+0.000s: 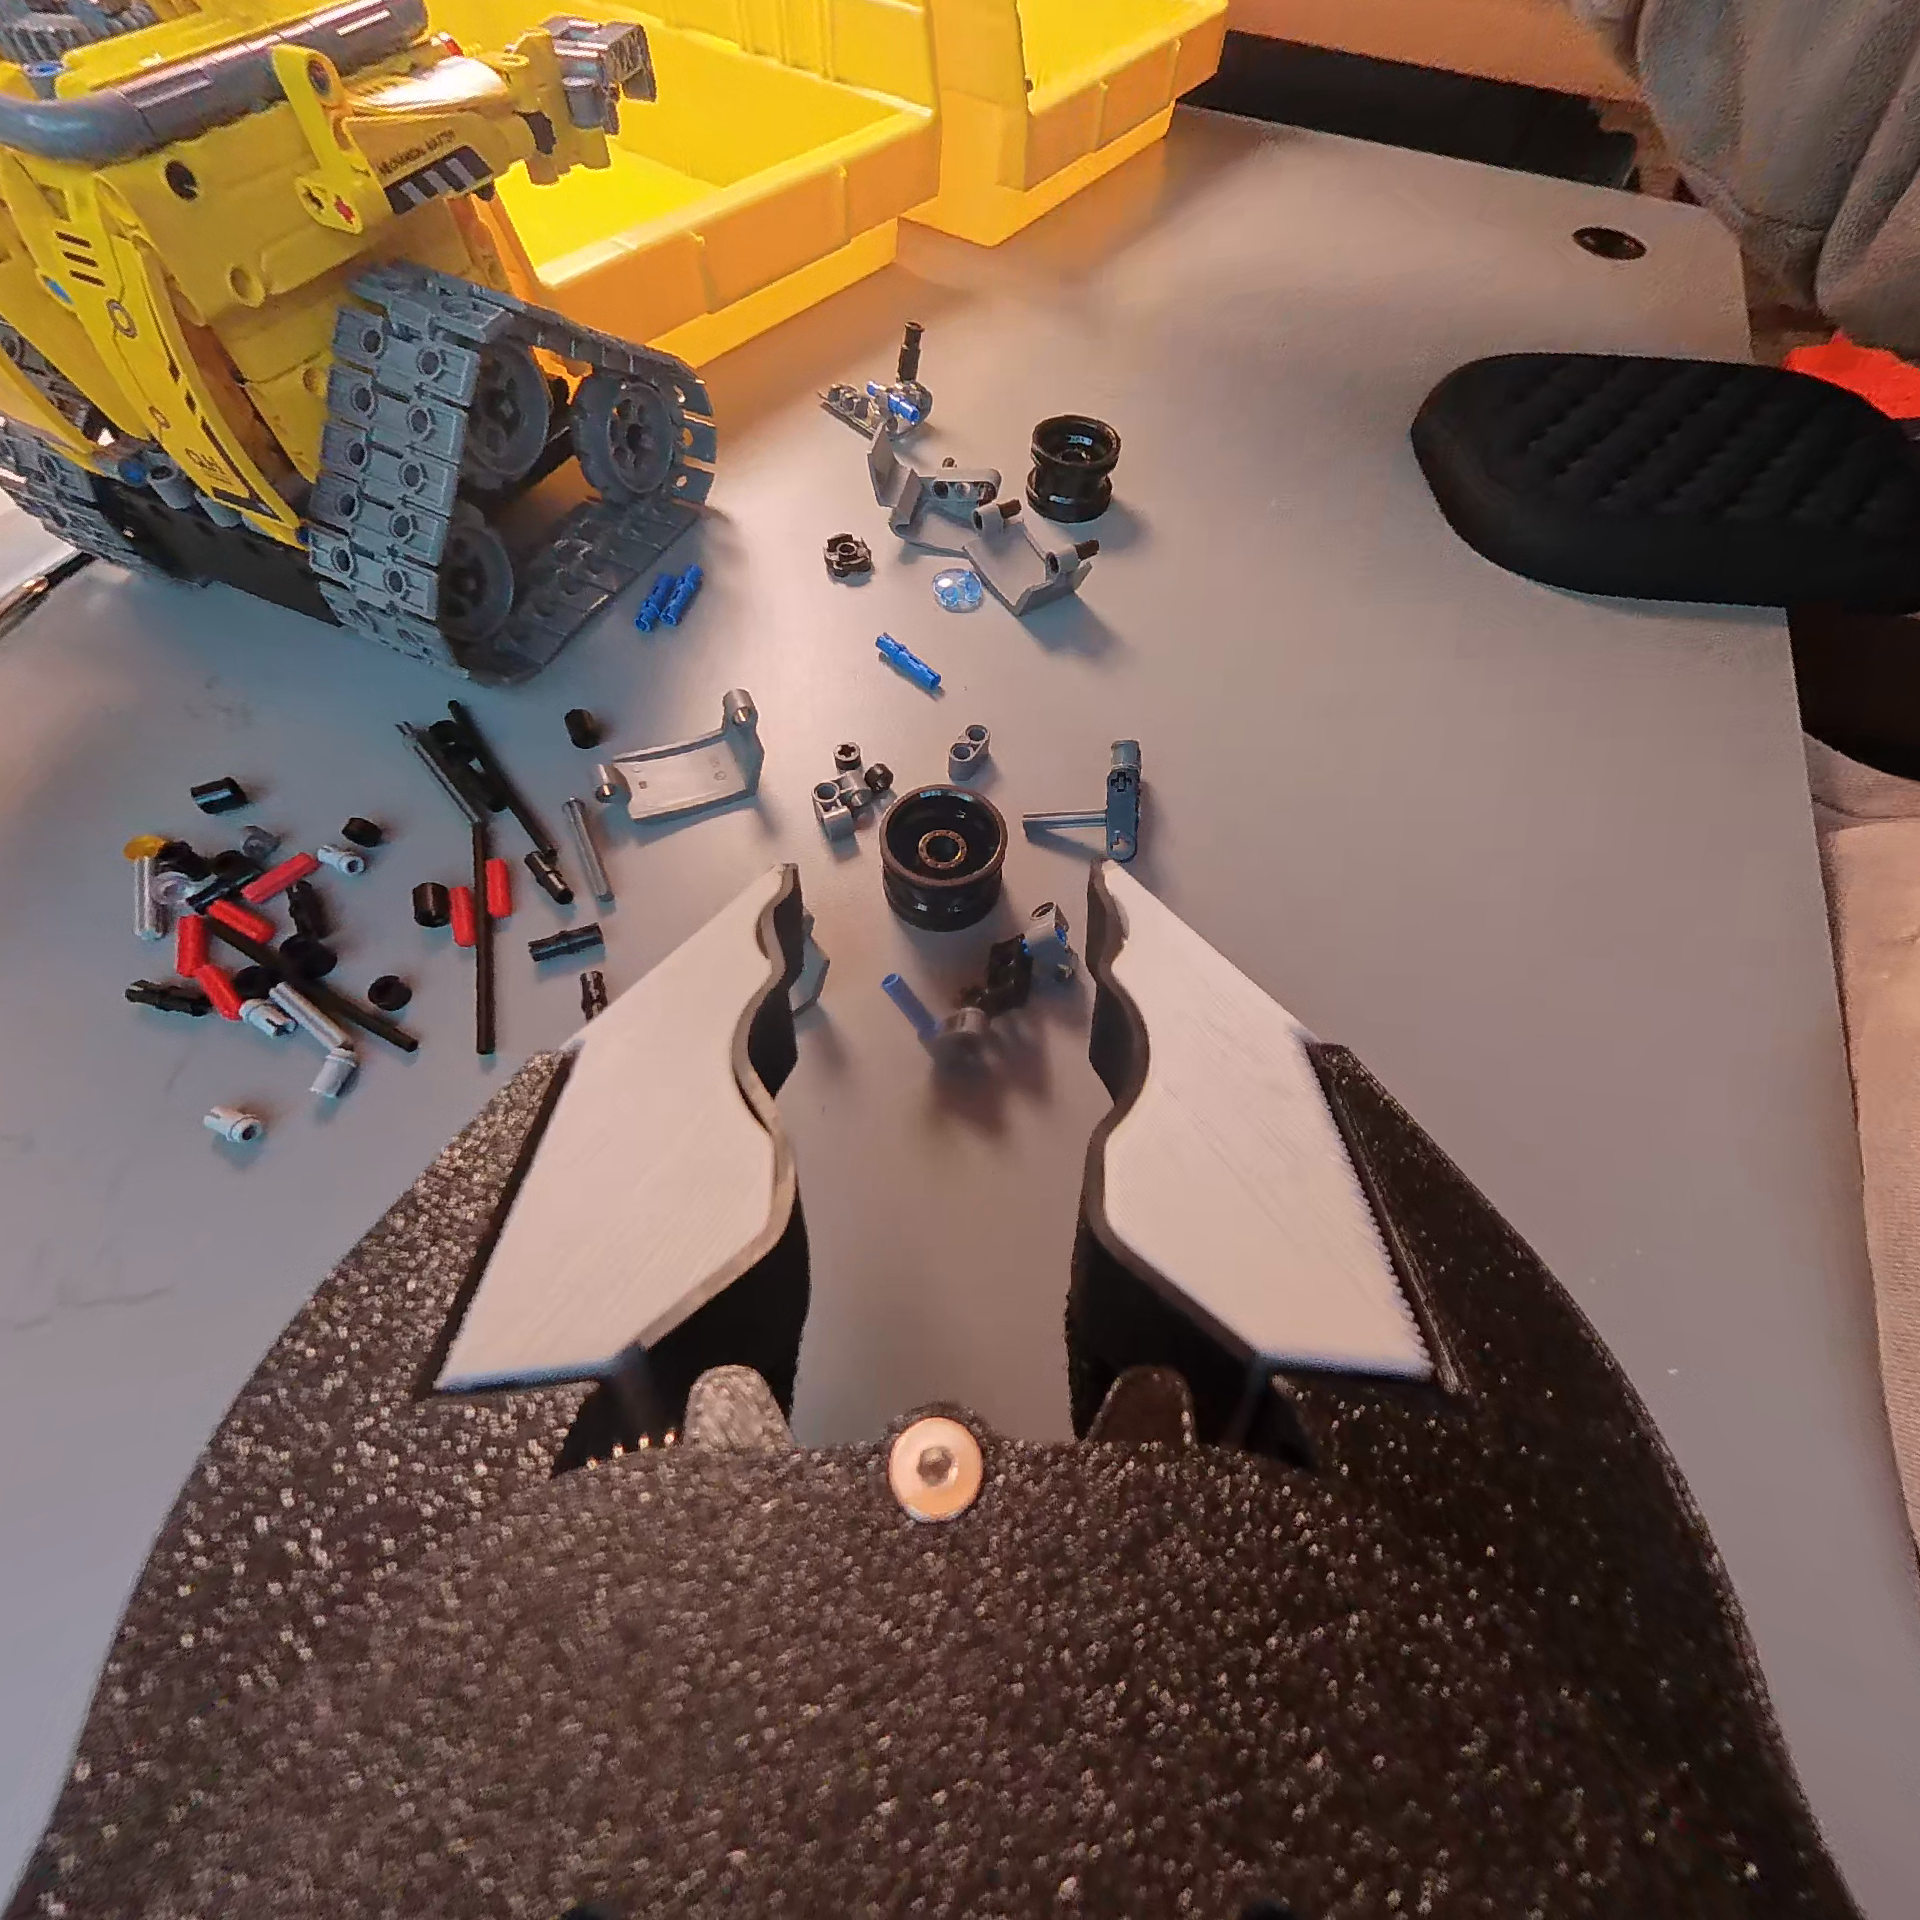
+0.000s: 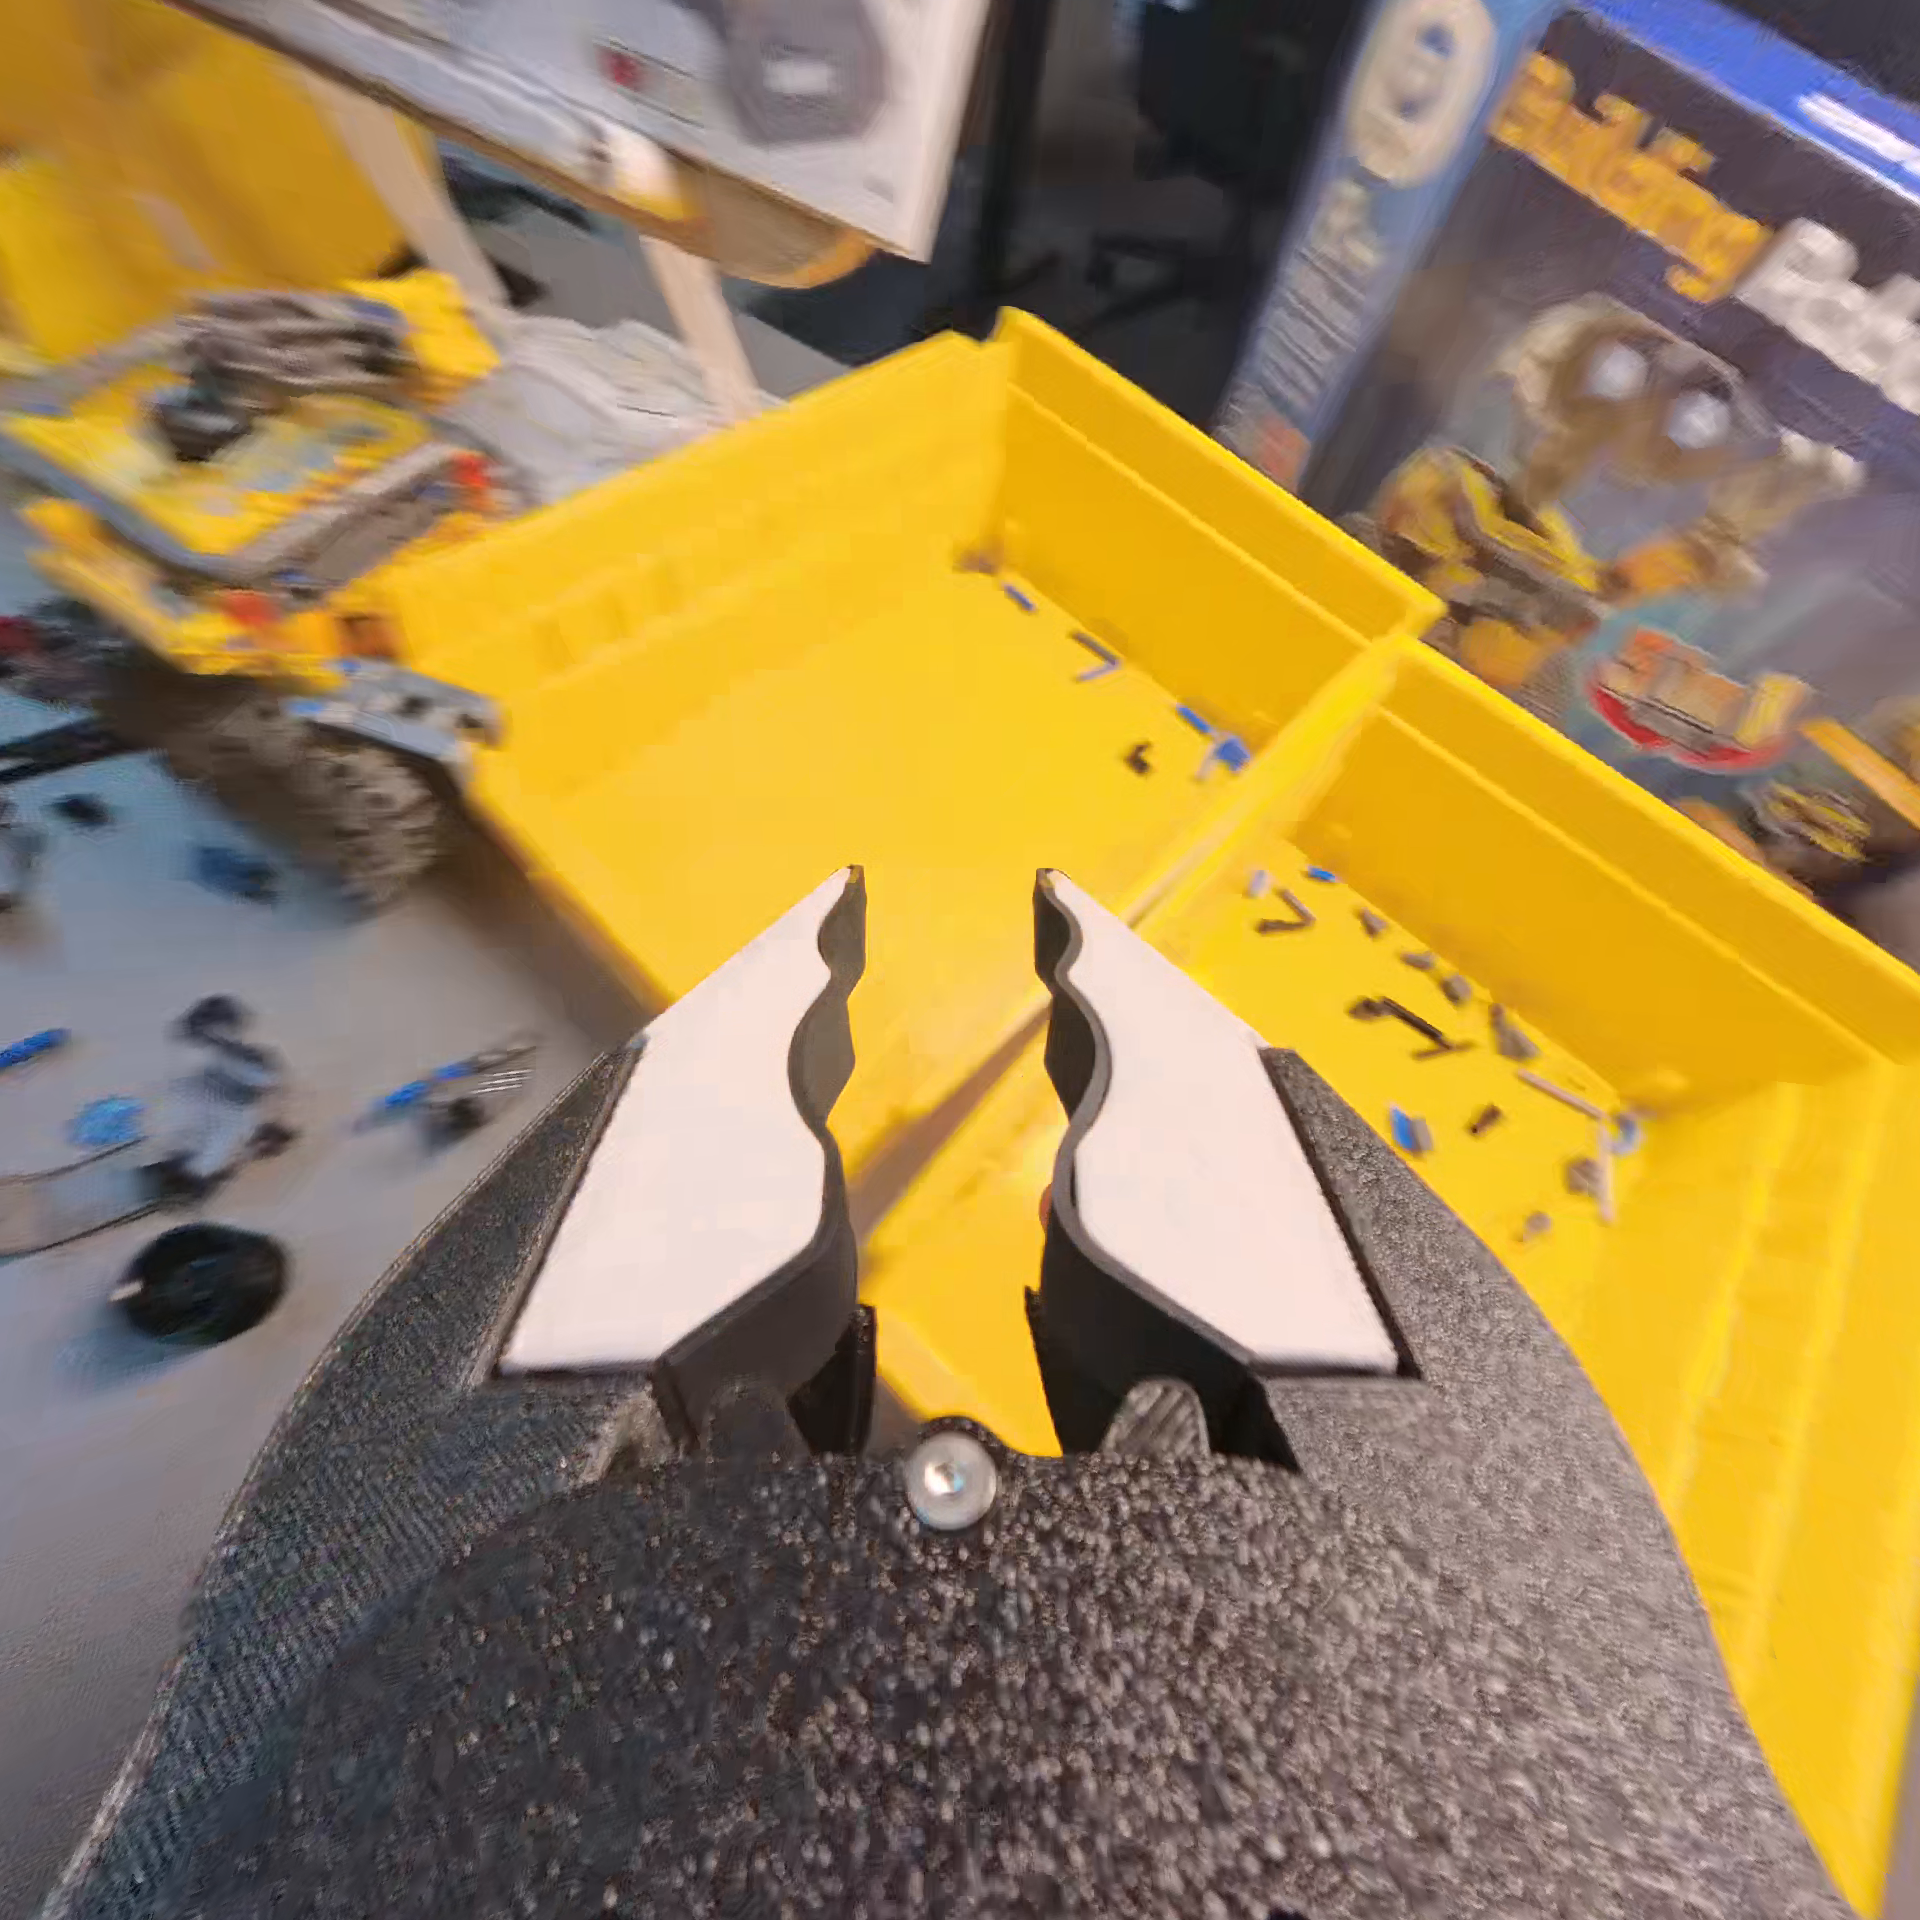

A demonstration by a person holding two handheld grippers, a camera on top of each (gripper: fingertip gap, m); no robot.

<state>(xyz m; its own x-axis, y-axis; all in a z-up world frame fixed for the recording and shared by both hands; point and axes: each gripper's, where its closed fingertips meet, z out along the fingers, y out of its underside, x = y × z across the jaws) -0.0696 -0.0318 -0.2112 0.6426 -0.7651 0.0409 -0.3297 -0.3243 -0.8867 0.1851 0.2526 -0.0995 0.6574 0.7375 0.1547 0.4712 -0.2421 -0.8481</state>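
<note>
1. The jaws of the left gripper (image 1: 940,883) stand spread and hold nothing; they hover low over the desk (image 1: 1351,831) in the middle of the left wrist view.
2. The jaws of the right gripper (image 2: 948,883) are also parted and empty, hanging above the shared wall between the two bins, mid-frame in the right wrist view.
3. Nearest the left gripper is a black wheel (image 1: 941,854), lying just ahead of the tips. A small grey-and-blue cluster (image 1: 997,987) sits between the fingers, closer to the right one.
4. A second wheel (image 1: 1075,468) lies higher up, among grey brackets. A heap of red, black and grey pins (image 1: 239,935) fills the left edge.
5. The yellow tracked model (image 1: 312,364) stands at upper left, its track just beside loose blue pins (image 1: 665,601).
6. The left bin (image 2: 779,727) holds a few small pieces along its far right side; the right bin (image 2: 1558,1039) holds more, scattered over its floor. A printed box (image 2: 1610,416) stands behind them at upper right.
7. A dark ribbed pad (image 1: 1662,478) lies at the right edge of the desk.
8. Risks, as I judge them:
   - The wheel could roll or skid if a finger strikes it off-centre.
   - The cluster between the fingers is so close that a closing grip might catch it too, or flick it away.
   - The right wrist view is blurred, so placement over the bin wall is uncertain; a piece let go there could land in either bin.
</note>
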